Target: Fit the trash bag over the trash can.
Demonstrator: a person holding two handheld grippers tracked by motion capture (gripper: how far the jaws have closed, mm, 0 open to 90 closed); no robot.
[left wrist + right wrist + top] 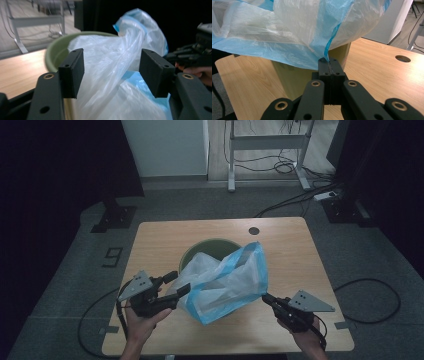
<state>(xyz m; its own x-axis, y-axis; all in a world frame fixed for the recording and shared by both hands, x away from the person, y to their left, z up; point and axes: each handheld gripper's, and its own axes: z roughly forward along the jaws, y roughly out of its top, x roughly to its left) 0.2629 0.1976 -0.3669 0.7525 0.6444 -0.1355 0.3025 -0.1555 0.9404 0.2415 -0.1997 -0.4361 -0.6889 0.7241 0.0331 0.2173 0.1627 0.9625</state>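
Note:
A green bin (212,247) (56,50) (287,80) stands mid-table. A clear plastic bag with blue edging (227,282) (117,70) (294,32) is draped over it toward the near side. My right gripper (266,298) (329,61) is shut on the bag's blue edge, to the right of the bin. My left gripper (177,284) (111,72) is open at the bag's left side, and the bag's film lies between its pads (73,71).
The wooden table (165,235) has a round cable hole (254,230) at its far edge. Beyond it are a white desk frame (267,142) and cables (300,195) on the grey floor. Cables trail from both grippers.

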